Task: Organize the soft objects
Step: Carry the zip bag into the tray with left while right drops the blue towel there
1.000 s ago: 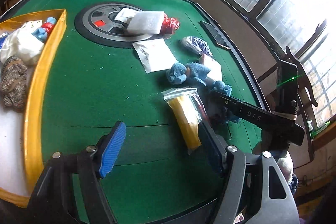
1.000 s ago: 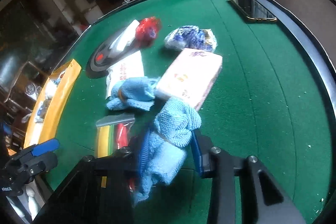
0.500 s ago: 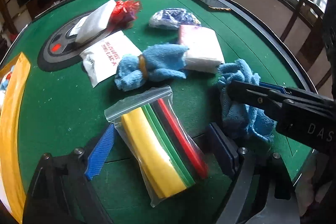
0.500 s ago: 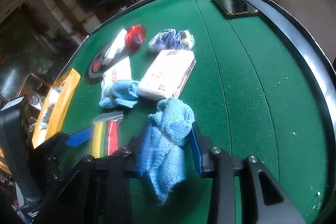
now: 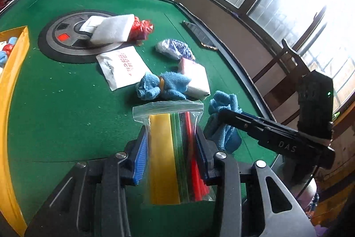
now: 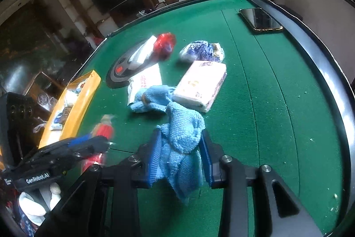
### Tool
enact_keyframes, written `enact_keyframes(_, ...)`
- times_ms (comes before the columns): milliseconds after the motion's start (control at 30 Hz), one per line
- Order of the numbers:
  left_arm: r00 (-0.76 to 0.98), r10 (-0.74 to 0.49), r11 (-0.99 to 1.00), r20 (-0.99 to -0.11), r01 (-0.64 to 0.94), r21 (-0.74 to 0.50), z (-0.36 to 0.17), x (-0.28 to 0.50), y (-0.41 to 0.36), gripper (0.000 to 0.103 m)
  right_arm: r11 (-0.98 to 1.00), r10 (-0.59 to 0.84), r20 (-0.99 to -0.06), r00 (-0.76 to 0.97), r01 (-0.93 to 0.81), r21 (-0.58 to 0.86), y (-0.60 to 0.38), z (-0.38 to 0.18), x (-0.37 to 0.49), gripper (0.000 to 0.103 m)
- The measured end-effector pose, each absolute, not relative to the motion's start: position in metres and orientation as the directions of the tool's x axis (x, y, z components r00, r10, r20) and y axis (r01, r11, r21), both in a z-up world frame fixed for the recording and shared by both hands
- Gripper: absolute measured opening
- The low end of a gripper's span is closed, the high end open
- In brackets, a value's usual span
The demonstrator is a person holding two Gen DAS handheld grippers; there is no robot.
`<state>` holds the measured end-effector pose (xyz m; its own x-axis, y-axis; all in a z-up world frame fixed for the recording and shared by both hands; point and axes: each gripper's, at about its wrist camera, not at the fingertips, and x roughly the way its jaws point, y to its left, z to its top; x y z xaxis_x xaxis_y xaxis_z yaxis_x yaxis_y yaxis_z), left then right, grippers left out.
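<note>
Closing left gripper [image 5: 170, 157] fingers on the zip bag [image 5: 170, 148] of coloured strips above the table [image 5: 55, 103]; clamping right gripper [image 6: 180, 157] on the blue cloth [image 6: 182, 143]. Next, probably: carrying both to the yellow tray [image 5: 13, 72], grips kept firm.

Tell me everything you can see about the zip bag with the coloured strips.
The zip bag is clear plastic with a zip strip across its far end. Inside lie flat bands side by side: a wide yellow one, then green, dark and red. It sits lengthwise between the fingers of the left gripper, whose jaws are closing on its sides. Its far end points at a blue cloth bundle on the green table.
</note>
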<state>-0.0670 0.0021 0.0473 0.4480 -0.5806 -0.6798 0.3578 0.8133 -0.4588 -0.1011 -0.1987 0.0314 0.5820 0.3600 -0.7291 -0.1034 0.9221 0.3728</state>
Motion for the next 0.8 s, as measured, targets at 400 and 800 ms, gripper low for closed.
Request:
enact_keyframes(400,0.689,-0.391,0.894,-0.61,0.125,-0.431,0.093,-0.096,0.165,0.036,0.872,0.488,-0.694,0.53,-0.322,0.368,-0.094,0.069,-0.091,0.03)
enact_keyframes(800,0.655,-0.187,0.895,-0.732,-0.193,-0.402,0.031,-0.094,0.29,0.036,0.774,0.585,-0.713,0.387,-0.531,0.346,0.055,0.072,-0.082,0.03)
